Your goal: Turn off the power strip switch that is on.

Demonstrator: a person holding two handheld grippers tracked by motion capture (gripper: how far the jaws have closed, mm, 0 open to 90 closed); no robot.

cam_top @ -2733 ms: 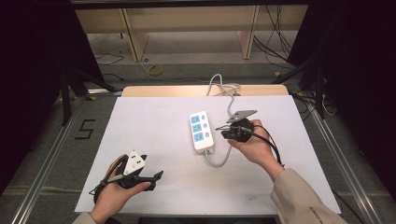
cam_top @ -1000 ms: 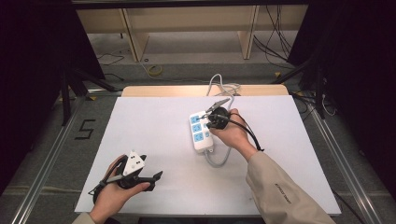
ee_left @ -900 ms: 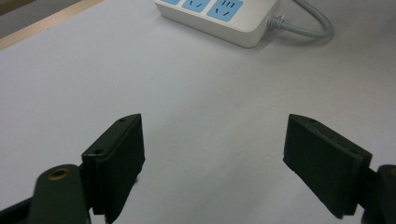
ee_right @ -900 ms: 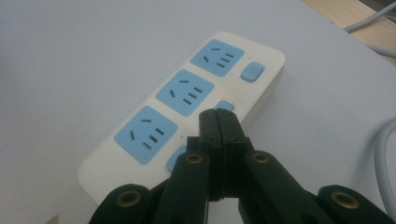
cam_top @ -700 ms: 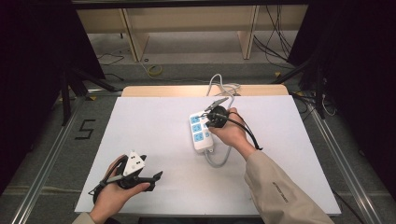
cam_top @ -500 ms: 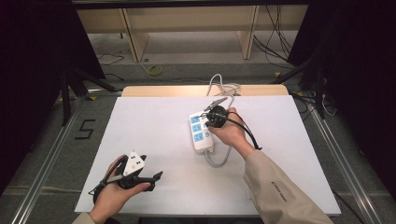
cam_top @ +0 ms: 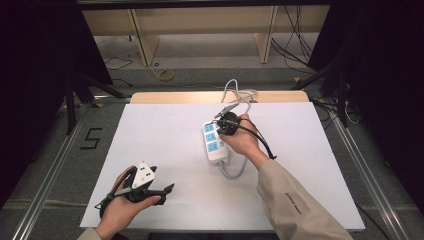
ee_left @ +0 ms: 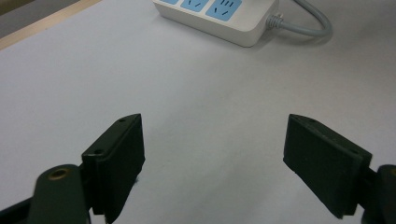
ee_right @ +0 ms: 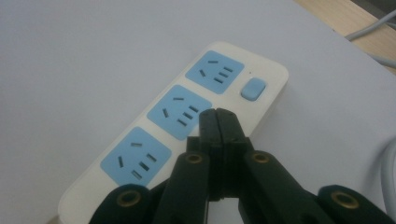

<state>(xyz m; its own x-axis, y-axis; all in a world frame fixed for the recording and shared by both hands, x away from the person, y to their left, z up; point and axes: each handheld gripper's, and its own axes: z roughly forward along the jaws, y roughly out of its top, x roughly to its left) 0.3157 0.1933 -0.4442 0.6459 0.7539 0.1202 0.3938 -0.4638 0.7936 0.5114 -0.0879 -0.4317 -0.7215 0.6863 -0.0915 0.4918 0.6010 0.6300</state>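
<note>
We see a white table (cam_top: pixel 165 145) filling the middle of the high view, a strip of bare wood along its far edge at 12 o'clock. Just right of centre lies a white power strip (cam_top: pixel 215 141) with three blue sockets, its long axis running from 12 to 6 o'clock. Its grey cable (cam_top: pixel 235 170) loops out of the near end and is then lost under the right forearm; a second stretch of cable goes off the far edge.

Our right gripper (cam_top: pixel 223 114) hovers over the strip's far end, partly masked by the hand; in the right gripper view the jaws are pressed together with nothing between them (ee_right: pixel 217 122), tips above the middle socket, beside the blue switch (ee_right: pixel 252 88).

Our left gripper (cam_top: pixel 167 188) rests at 7 o'clock, well apart from the strip, jaws spread wide over bare table (ee_left: pixel 212 154).
</note>
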